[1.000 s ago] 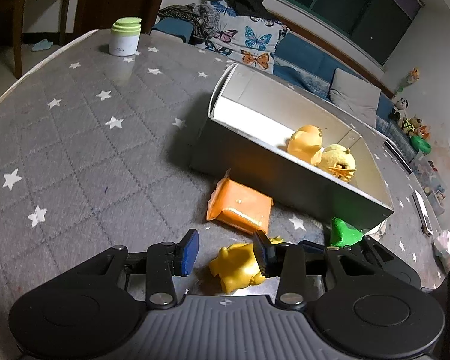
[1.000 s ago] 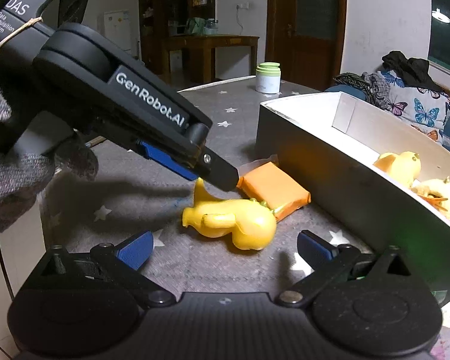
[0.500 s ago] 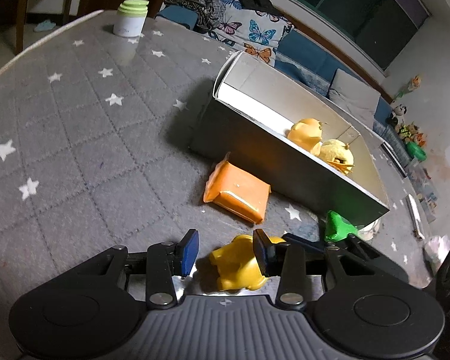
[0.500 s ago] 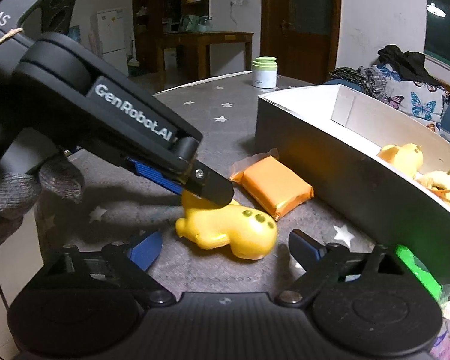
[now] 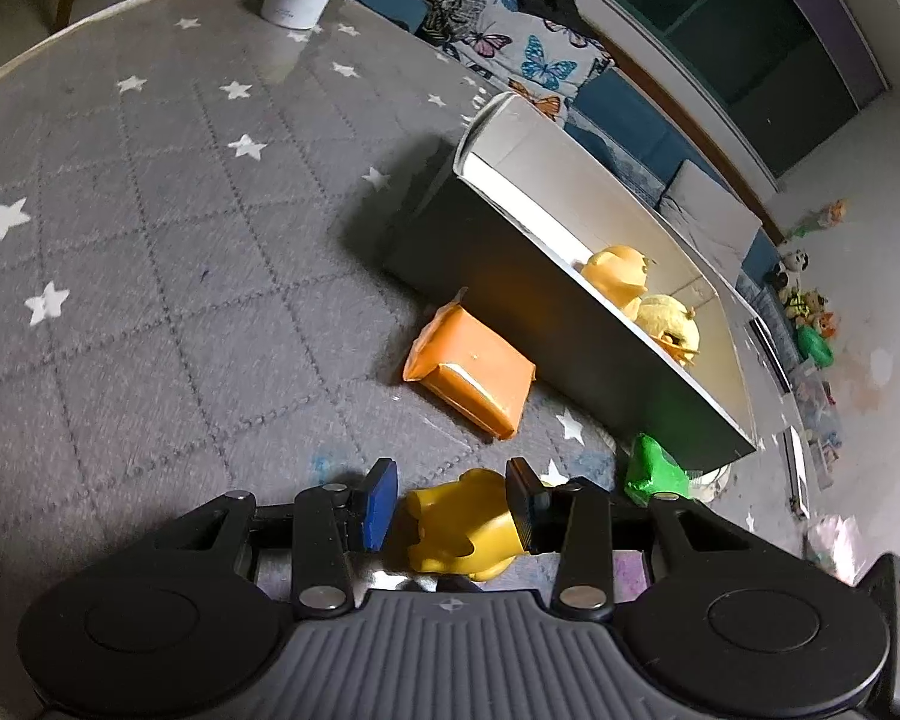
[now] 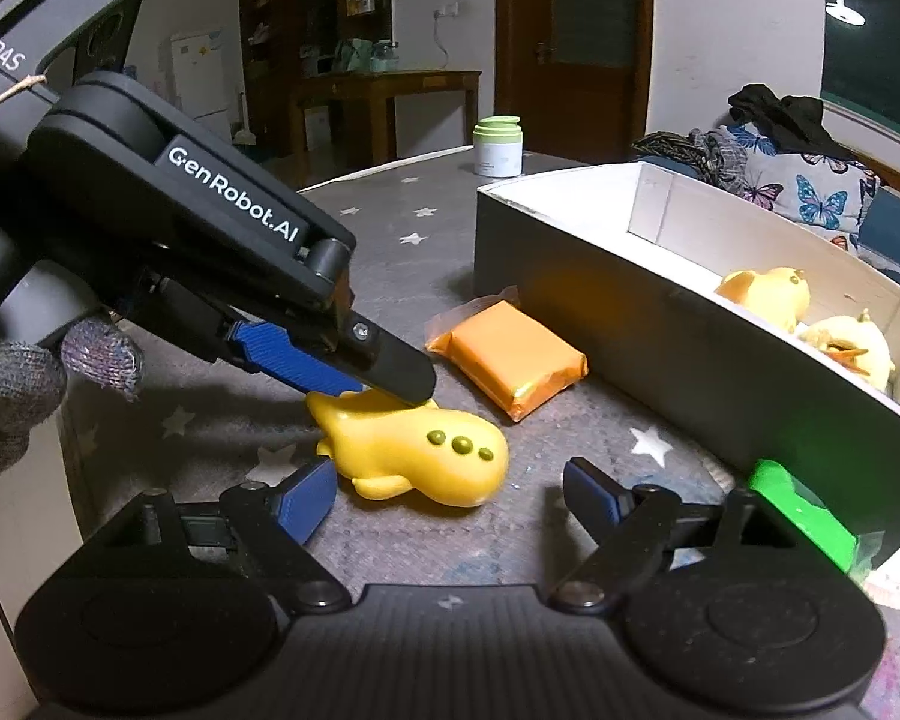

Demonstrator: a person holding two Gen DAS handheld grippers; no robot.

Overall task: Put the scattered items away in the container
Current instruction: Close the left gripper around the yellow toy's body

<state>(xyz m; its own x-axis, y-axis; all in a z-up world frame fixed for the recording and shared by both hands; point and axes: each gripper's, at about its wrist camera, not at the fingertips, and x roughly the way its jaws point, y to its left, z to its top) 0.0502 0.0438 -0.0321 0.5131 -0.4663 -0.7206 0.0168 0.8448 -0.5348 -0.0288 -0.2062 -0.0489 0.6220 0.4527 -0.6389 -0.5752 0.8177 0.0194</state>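
Between left gripper fingers: yellow toy | right gripper spread wide

Between my left fingers sits the yellow toy, a smooth plump animal with three dark dots on its side, lying flat; my right-hand finger touches it and a small gap shows at the other. Just beyond my left fingertips lies the orange packet, flat and sealed, one end close against the box. The box is long and open-topped, grey outside and white inside, running away to the right ahead of my fingers, with two yellow toys in it. Beside my right hand's right finger, a green piece lies at the box's near corner.
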